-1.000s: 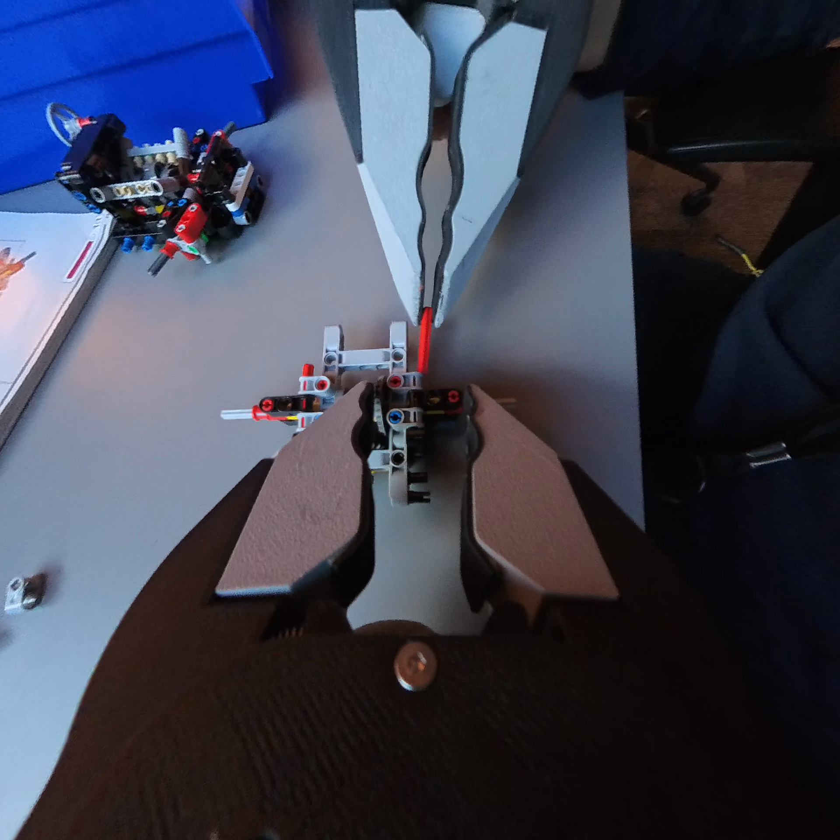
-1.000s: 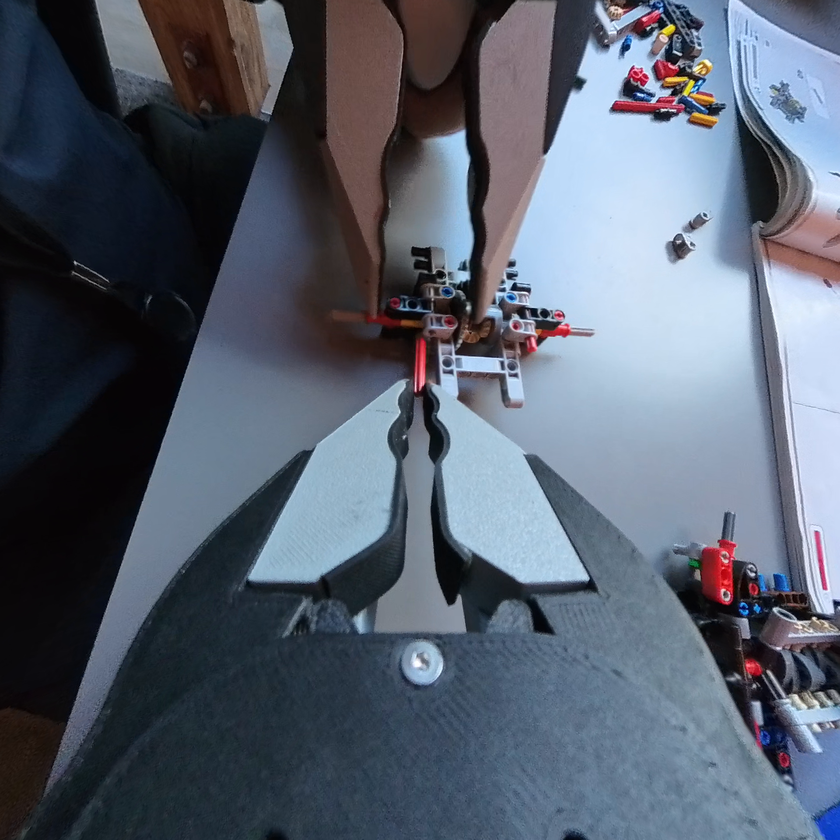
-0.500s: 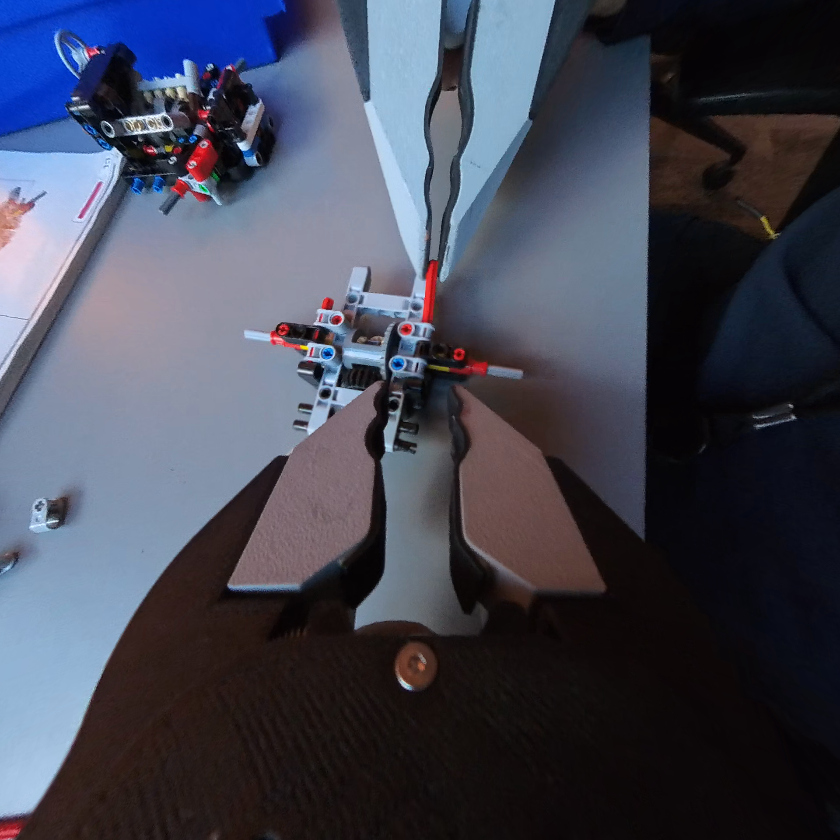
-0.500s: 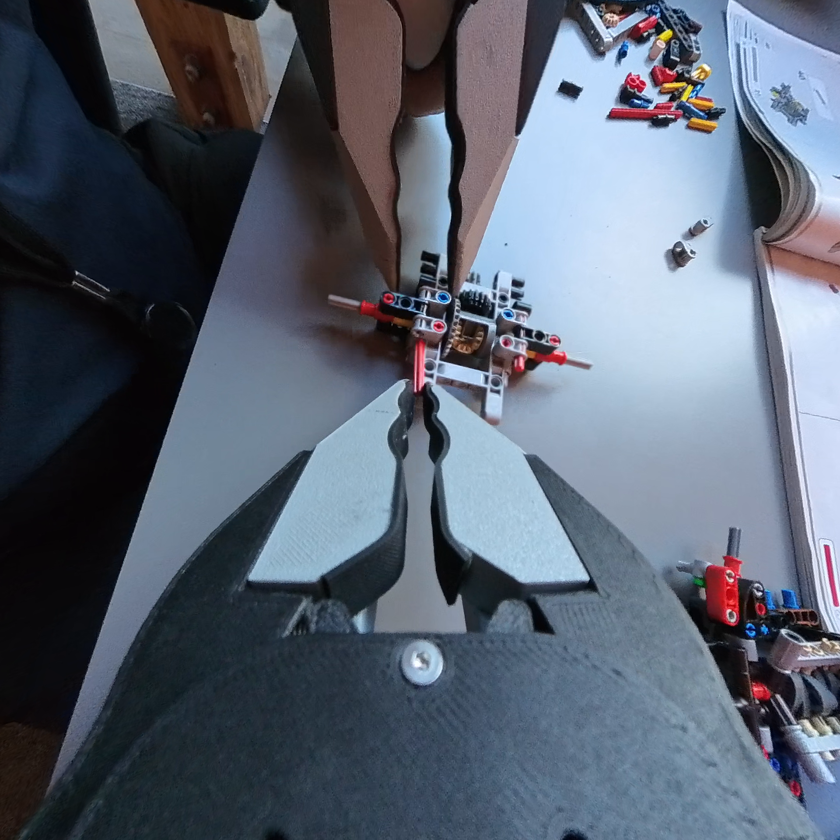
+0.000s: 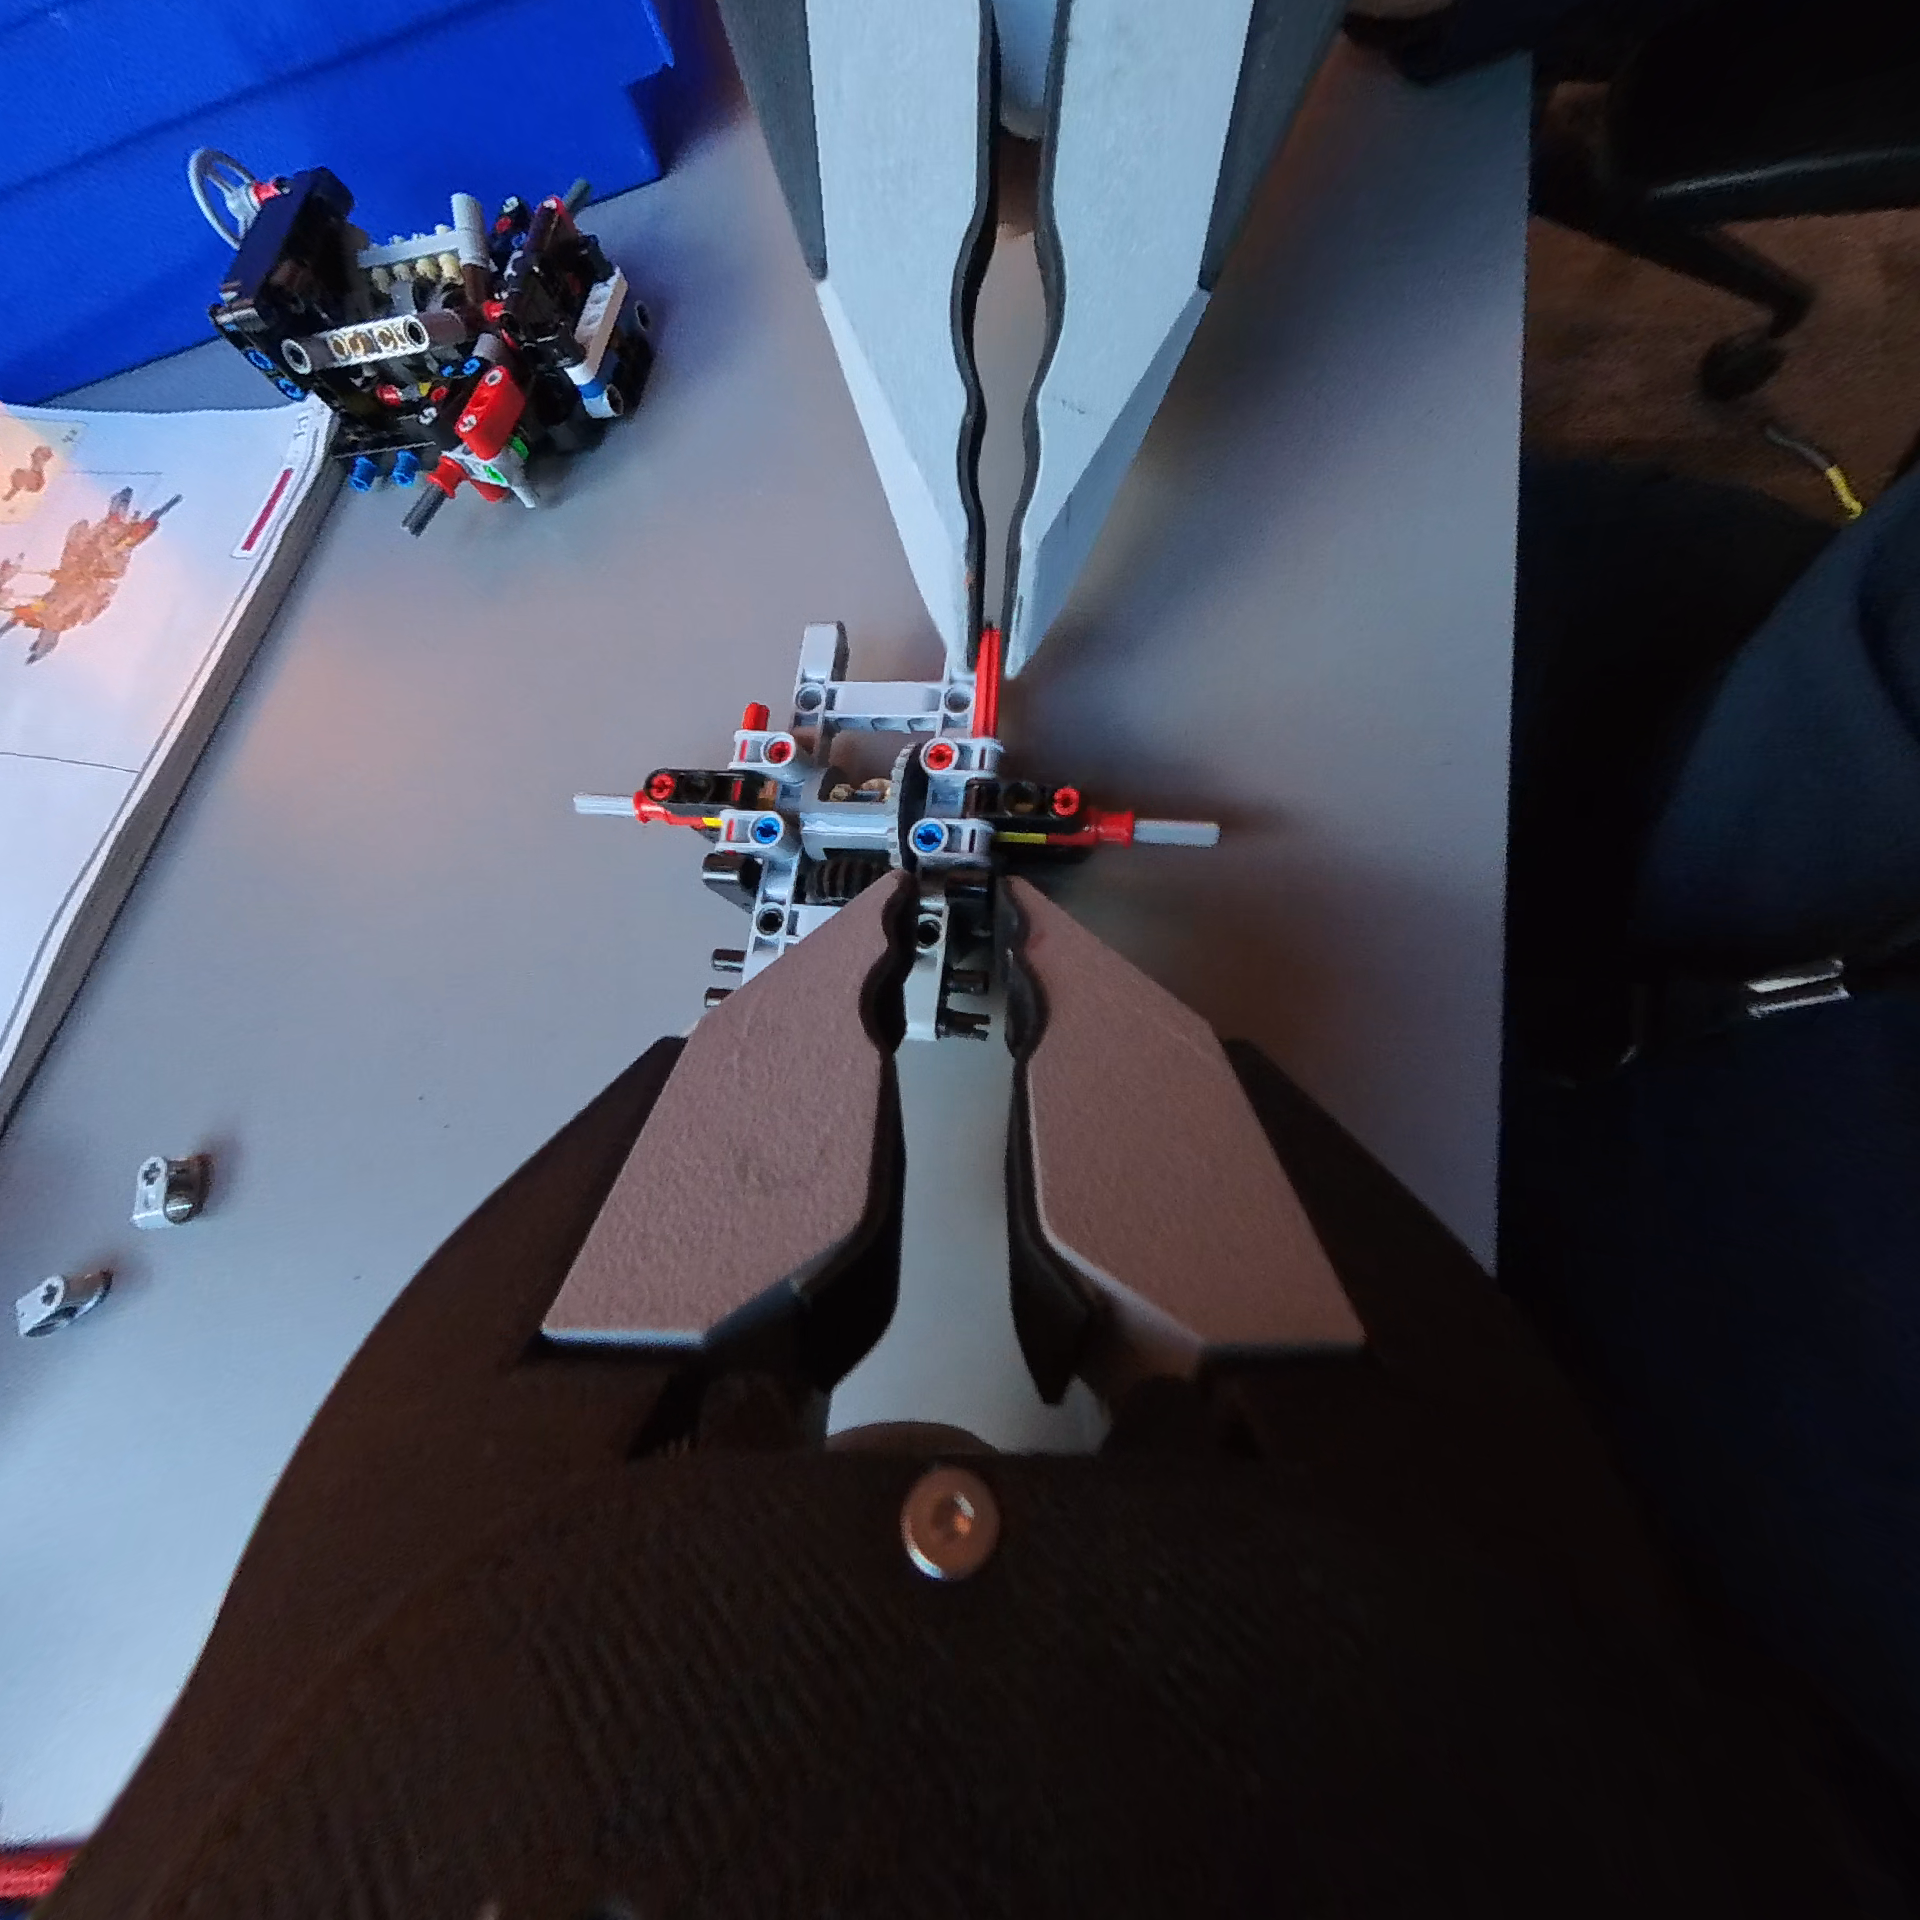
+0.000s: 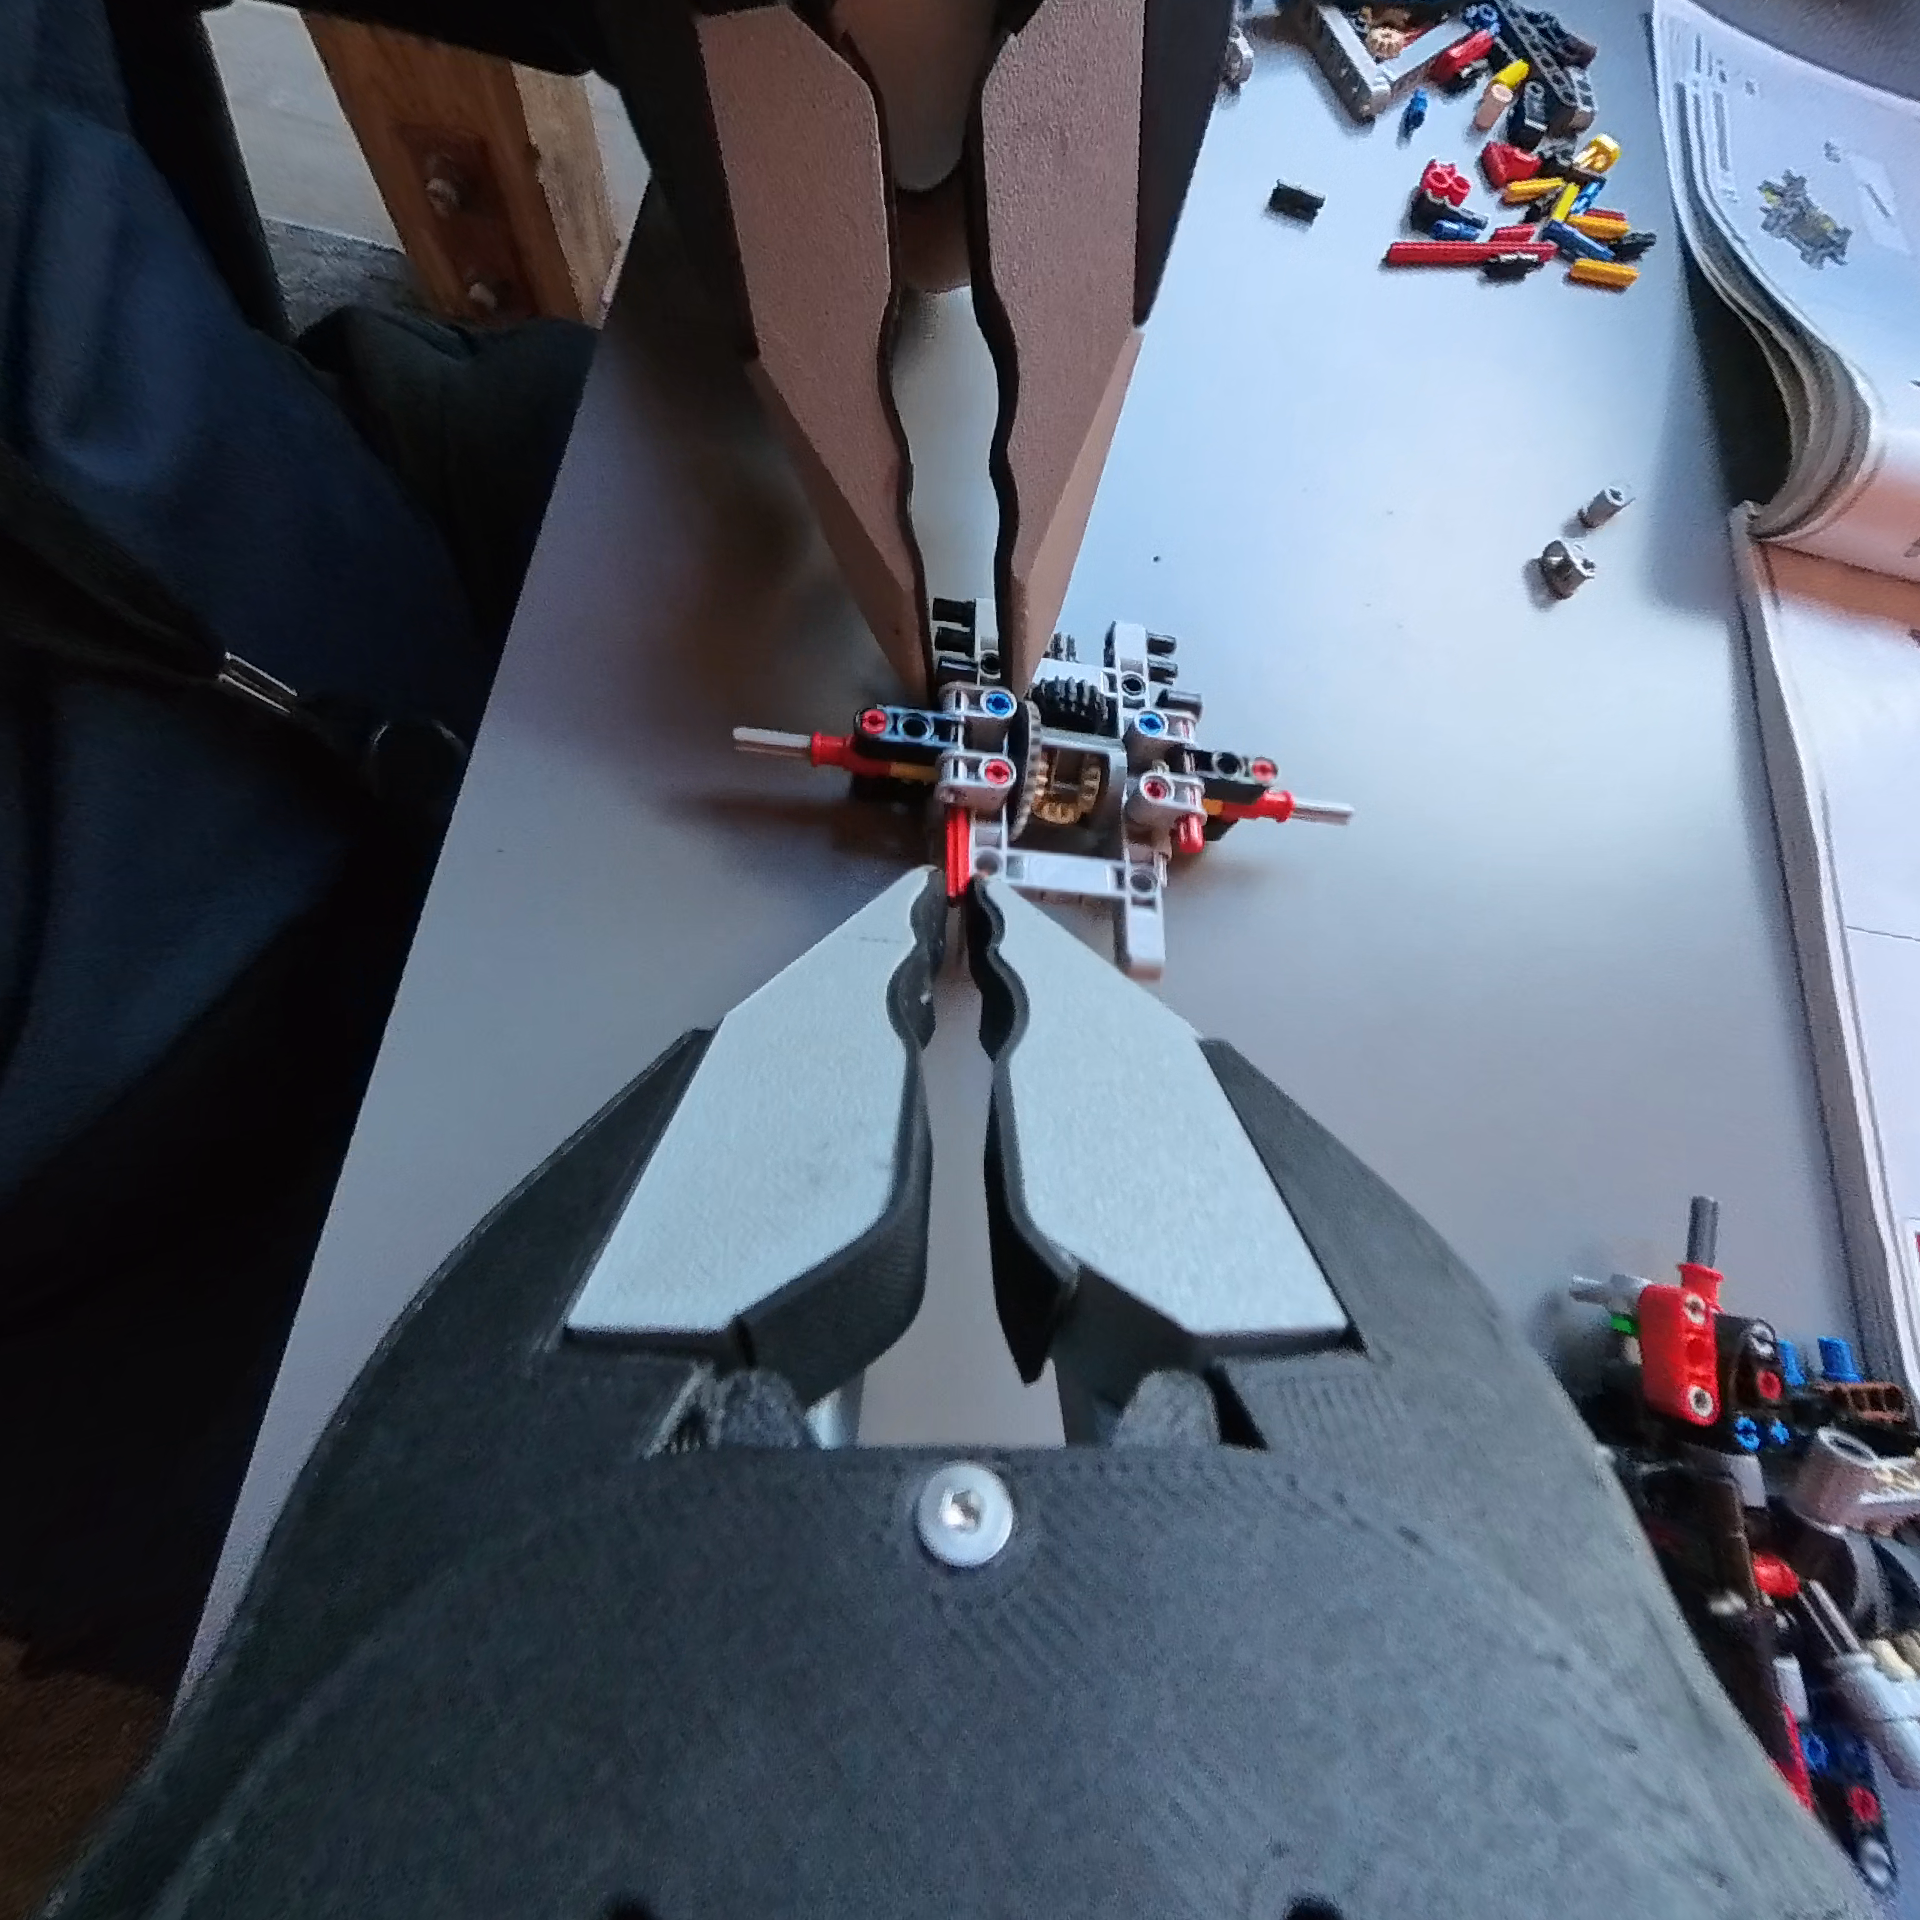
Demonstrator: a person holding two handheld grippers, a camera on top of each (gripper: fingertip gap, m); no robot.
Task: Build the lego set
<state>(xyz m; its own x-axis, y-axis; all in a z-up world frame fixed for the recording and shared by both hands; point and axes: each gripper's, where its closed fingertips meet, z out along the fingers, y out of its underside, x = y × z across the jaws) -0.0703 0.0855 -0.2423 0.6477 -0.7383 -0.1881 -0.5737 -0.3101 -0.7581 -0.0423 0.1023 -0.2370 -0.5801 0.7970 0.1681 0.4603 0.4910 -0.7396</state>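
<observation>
Small toy-brick gear assembly [image 5: 883,821], grey beams with black gears and red and blue pins, sits mid-frame on a smooth grey table [image 5: 520,935], close to the table's edge at right of the left wrist view. Left gripper [image 5: 951,914], brown fingers, is narrowly parted and clamped on the assembly's near grey-and-black end. Right gripper [image 6: 958,899], grey fingers, is pinched shut on a thin red rod [image 6: 958,847] sticking out of the assembly. Bare tabletop around it. A bigger black brick model [image 5: 436,332] lies upper left by a blue bin [image 5: 312,125] and an open booklet [image 5: 94,582]. Two small grey connectors [image 5: 171,1190] lie lower left. Loose coloured bricks [image 6: 1517,208] upper right in the right wrist view. Dark fabric beyond the edge.
</observation>
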